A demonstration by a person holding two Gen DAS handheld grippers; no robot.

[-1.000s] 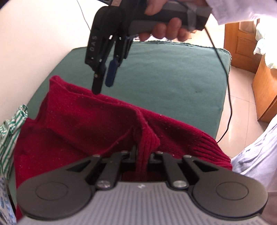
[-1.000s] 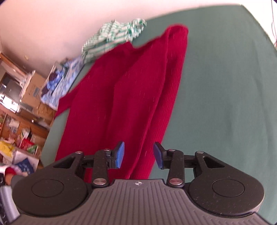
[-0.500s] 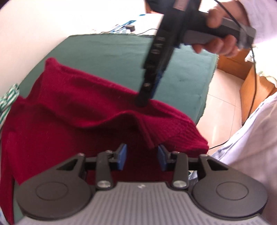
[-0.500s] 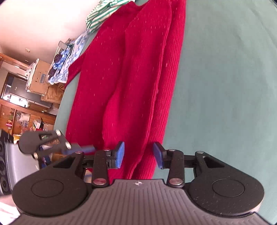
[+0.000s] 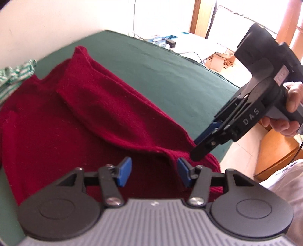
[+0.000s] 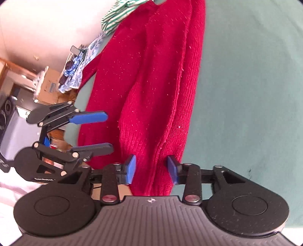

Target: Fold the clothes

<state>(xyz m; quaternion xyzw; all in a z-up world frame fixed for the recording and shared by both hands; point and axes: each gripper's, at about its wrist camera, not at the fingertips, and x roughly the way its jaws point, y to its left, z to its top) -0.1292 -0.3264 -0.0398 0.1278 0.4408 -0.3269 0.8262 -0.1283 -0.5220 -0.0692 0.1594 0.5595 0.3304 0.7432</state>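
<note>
A red sweater (image 5: 79, 117) lies folded lengthwise on a green-covered bed (image 5: 170, 75) set against a pale wall (image 5: 47, 24), its ribbed hem at the bed's near edge. Both grippers hover at that hem: the left gripper (image 5: 154, 173) with jaws wide and nothing between them, the right gripper (image 6: 151, 168) with jaws apart on either side of the hem. Striped clothing (image 6: 121, 13) sits at the sweater's far end. A wooden door frame (image 5: 197, 15) and tiled floor (image 5: 244, 151) lie beyond the bed.

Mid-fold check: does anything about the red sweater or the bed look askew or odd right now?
Nothing damaged. The red sweater lies partly folded on the green bed cover, its near hem bunched at the edge. A striped garment sits crumpled beyond it. Both tongs are open.
</note>
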